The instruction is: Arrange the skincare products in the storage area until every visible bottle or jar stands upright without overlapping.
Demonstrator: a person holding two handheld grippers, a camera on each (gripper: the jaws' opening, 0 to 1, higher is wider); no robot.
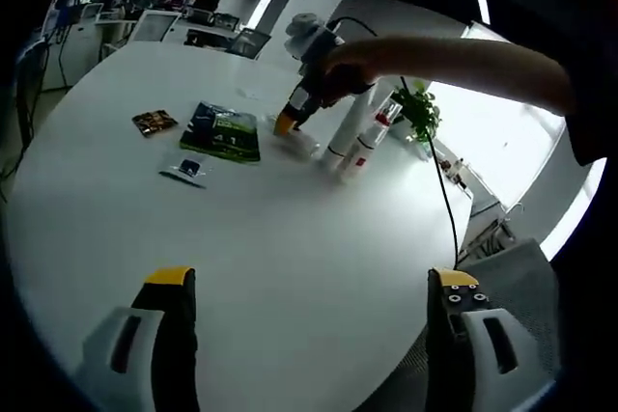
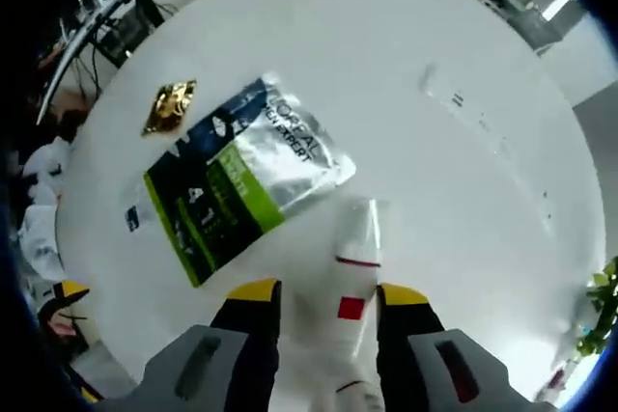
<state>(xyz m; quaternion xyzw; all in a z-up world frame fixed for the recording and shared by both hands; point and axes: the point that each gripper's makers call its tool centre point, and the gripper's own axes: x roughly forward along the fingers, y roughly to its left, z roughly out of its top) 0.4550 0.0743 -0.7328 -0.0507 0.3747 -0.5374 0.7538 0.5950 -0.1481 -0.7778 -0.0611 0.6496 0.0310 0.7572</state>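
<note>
The left gripper [image 1: 307,288] is held above the white tabletop [image 1: 290,267] with its jaws spread wide and nothing between them.

The right gripper [image 2: 319,298] straddles a white tube [image 2: 350,267] that lies on its side on the tabletop; the yellow-tipped jaws stand on either side of the tube, close against it. Whether they actually clamp it cannot be determined. The tube carries a red square mark and a thin red band.

In the left gripper view, the right gripper [image 1: 286,124] is at the far side of the tabletop, held by a person's hand [image 1: 350,69], tips down beside a group of white bottles [image 1: 352,147] with red marks.

Just beside the tube lies a flat silver, green and dark blue sachet [image 2: 241,180]. A small gold packet [image 2: 170,106] lies near the sachet's far corner, apart from it. A small blue and white packet [image 1: 185,170] lies near the sachet. A green plant [image 1: 417,110] stands beyond the bottles.
</note>
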